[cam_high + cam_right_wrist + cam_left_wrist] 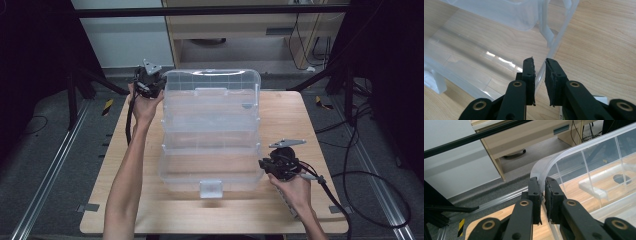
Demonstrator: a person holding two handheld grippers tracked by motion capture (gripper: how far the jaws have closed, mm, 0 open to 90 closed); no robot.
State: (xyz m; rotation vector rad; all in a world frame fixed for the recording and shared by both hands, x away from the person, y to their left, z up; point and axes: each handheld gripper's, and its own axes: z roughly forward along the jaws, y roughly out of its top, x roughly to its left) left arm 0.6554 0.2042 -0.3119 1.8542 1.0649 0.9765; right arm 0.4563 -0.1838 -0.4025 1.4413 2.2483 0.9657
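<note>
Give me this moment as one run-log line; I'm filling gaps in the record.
scene: clear box open on table | left gripper: shut on lid rim | right gripper: shut on base wall

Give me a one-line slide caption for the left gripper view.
Left gripper fingers clamp the curved rim of a clear plastic organizer box over the wooden table.

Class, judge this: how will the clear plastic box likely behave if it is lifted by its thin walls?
The box looks empty, so probably light for its size. Its thin clear walls, pinched by the left tool at the lid rim and the right tool at a side wall, may flex. Smooth plastic could slip.
</note>
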